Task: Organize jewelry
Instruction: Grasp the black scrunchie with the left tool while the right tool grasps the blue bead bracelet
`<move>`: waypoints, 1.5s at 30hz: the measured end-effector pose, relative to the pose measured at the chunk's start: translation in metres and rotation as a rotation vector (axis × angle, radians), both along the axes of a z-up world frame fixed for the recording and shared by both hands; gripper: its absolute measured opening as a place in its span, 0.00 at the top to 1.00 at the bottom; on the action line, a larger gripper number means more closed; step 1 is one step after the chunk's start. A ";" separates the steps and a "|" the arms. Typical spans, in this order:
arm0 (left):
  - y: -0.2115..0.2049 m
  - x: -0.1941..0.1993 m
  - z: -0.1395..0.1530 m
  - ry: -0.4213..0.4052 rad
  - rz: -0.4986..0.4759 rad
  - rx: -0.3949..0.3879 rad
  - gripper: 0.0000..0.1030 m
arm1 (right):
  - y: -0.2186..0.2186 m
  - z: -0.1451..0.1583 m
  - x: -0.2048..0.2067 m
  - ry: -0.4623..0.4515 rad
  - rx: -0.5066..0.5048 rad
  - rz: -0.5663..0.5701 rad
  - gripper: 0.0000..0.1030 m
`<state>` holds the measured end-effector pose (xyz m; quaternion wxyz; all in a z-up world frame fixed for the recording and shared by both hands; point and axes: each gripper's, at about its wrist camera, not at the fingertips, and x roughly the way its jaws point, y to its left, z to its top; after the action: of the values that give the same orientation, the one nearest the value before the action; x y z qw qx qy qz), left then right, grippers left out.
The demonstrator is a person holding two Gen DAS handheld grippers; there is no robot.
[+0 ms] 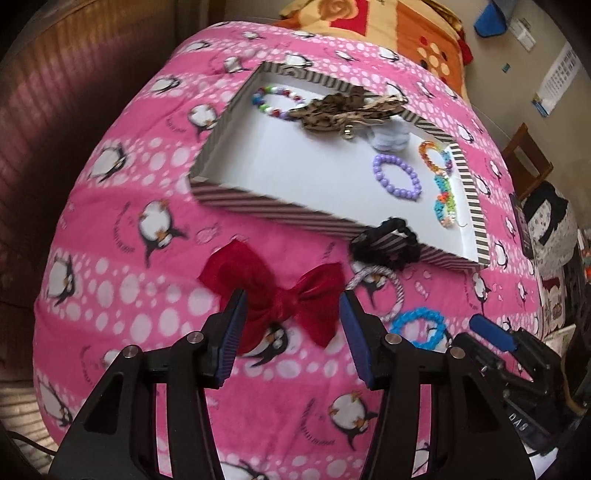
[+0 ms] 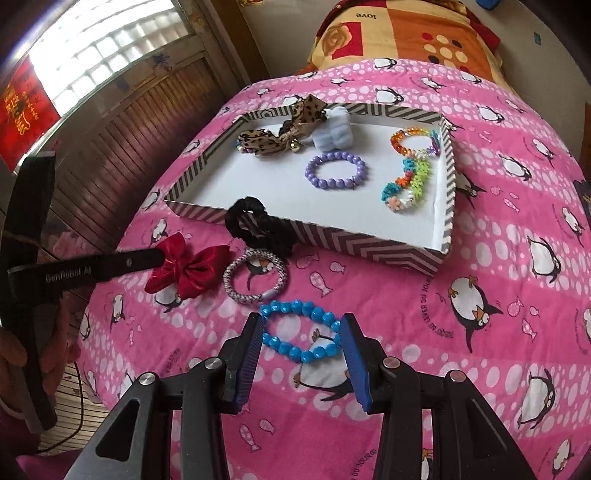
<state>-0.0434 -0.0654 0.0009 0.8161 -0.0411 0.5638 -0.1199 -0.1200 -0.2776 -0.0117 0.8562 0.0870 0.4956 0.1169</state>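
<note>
A striped shallow box (image 1: 236, 199) (image 2: 332, 236) lies on a pink penguin blanket. In it are a purple bead bracelet (image 1: 397, 177) (image 2: 335, 167), colourful bracelets (image 2: 410, 177), a leopard bow (image 1: 332, 110) (image 2: 280, 136) and a pale blue scrunchie (image 2: 332, 125). A black scrunchie (image 1: 384, 245) (image 2: 258, 225) hangs over the box's front wall. My left gripper (image 1: 293, 306) is open around a red bow (image 1: 273, 299) (image 2: 188, 273). My right gripper (image 2: 301, 332) is open around a blue bead bracelet (image 2: 301, 334) (image 1: 419, 326). A patterned hair tie (image 1: 384, 291) (image 2: 255, 275) lies between them.
The pink blanket (image 2: 480, 332) covers a bed; an orange patterned blanket (image 2: 406, 33) lies beyond it. A wooden wall and window (image 2: 110, 55) stand to the left. A chair (image 1: 524, 158) and clutter are at the right.
</note>
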 end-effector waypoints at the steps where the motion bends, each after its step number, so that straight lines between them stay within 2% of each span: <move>1: -0.004 0.002 0.000 0.000 -0.008 0.000 0.50 | -0.002 -0.001 -0.001 0.002 -0.002 -0.006 0.60; 6: -0.021 0.014 0.001 -0.015 -0.043 0.011 0.50 | -0.006 -0.011 -0.003 0.021 -0.006 -0.020 0.60; 9: -0.036 0.022 0.001 -0.022 -0.103 0.026 0.50 | 0.000 -0.017 -0.001 0.028 -0.013 -0.012 0.60; 19: -0.075 0.035 0.004 -0.097 -0.384 0.067 0.50 | 0.009 -0.027 0.007 0.024 -0.031 -0.002 0.60; 23: -0.084 0.045 -0.006 -0.065 -0.474 0.081 0.50 | 0.005 -0.032 0.010 0.035 -0.017 -0.014 0.60; 26: -0.086 0.049 -0.008 -0.065 -0.501 0.075 0.50 | 0.005 -0.035 0.011 0.034 -0.011 -0.018 0.60; 29: -0.087 0.053 -0.009 -0.050 -0.515 0.037 0.51 | 0.004 -0.037 0.010 0.028 -0.003 -0.022 0.61; 33: -0.092 0.052 -0.010 -0.071 -0.542 0.038 0.84 | 0.003 -0.040 0.008 0.028 -0.012 -0.021 0.82; 35: -0.093 0.050 -0.008 -0.088 -0.543 0.051 0.92 | 0.002 -0.040 0.006 0.025 -0.017 -0.022 0.91; 45: -0.074 0.044 0.013 -0.106 -0.466 -0.010 0.98 | 0.002 -0.013 -0.003 -0.039 -0.005 0.006 0.92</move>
<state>0.0005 -0.1394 0.0140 0.7948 0.0924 0.5137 -0.3096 -0.1228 -0.2761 -0.0242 0.8656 0.0808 0.4794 0.1198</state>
